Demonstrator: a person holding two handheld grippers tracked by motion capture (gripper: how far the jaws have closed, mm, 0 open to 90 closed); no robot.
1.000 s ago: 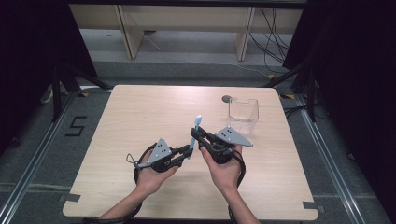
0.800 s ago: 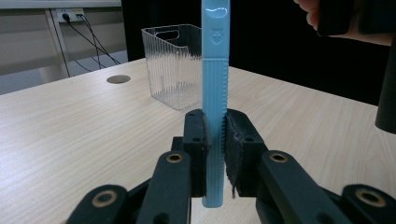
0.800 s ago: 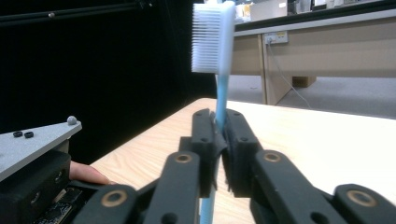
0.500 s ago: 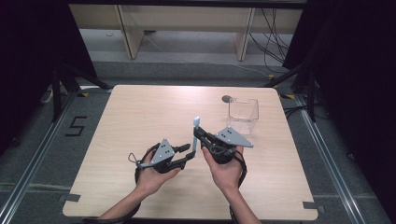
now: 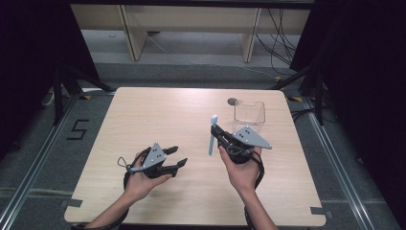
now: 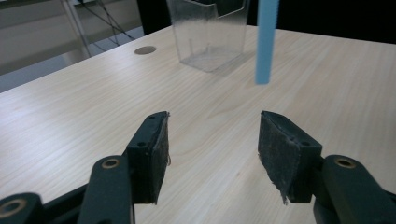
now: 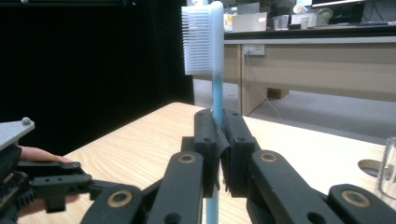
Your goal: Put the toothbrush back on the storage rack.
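A light blue toothbrush with white bristles stands upright in the air, and my right gripper is shut on its handle. The handle's lower end hangs above the table in the left gripper view. My left gripper rests low over the table's front left, open, nothing between its pads. A clear plastic cup stands at the back right of the table, also seen as a clear container beyond the left jaws.
A small round dark grommet sits in the tabletop just left of the cup. Cables lie on the floor behind the table. A bench frame stands at the back. Bare wood spans the table's left and middle.
My left gripper has pulled back to the left and down, away from the toothbrush. The right gripper keeps the toothbrush upright in nearly the same place.
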